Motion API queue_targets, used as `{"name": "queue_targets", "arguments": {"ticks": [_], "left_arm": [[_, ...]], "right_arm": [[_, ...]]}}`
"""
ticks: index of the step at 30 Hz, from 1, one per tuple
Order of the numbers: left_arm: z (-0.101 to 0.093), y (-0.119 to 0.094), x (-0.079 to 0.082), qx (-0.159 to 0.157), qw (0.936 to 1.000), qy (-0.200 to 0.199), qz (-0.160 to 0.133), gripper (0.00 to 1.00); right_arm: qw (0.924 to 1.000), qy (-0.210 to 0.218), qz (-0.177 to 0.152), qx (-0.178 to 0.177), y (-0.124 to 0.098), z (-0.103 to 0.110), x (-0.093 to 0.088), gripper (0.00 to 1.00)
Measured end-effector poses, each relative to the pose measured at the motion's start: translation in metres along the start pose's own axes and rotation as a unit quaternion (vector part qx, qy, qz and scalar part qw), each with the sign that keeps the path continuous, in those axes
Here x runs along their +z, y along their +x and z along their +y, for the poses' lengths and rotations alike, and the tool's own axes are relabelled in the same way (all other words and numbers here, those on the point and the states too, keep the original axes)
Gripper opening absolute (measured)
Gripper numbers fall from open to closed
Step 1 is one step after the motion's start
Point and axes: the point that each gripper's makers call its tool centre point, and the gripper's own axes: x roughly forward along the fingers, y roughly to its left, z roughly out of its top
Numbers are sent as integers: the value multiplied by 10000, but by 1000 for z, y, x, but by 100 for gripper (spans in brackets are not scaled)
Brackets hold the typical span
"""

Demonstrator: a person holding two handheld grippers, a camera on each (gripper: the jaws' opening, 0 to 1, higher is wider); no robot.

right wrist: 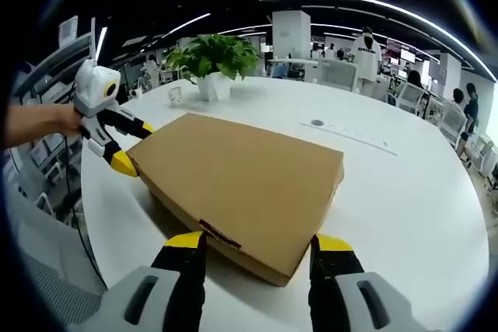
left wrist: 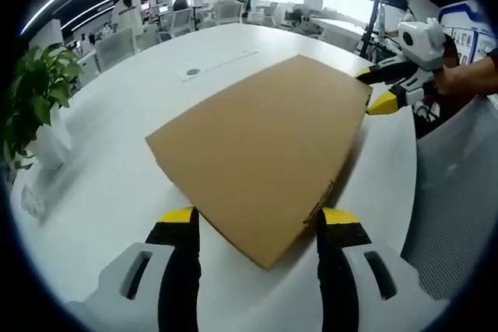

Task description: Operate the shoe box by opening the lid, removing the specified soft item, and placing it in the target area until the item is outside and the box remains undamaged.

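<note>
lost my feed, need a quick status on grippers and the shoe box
Left gripper and right gripper open, astride opposite corners of the shoe box. Lid shut, box flat on the table. Nothing in the way.

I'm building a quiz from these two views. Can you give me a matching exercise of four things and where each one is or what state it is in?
Things:
1. shoe box
2. potted plant
3. left gripper
4. right gripper

Places or states:
A. open, jaws either side of a box corner, right gripper view
B. closed, lid still on
C. open, jaws either side of a box corner, left gripper view
D. on the white table, beyond the box

Pairs: 1-B, 2-D, 3-C, 4-A
</note>
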Motion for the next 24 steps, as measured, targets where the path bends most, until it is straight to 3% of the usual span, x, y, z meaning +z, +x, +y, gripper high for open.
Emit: {"name": "queue_targets", "arguments": {"ticks": [24], "left_arm": [[-8,-23,-20,-3,9998,122,136,58]], "right_arm": [[9996,-266,93,54,-3,26,-5,46]]}}
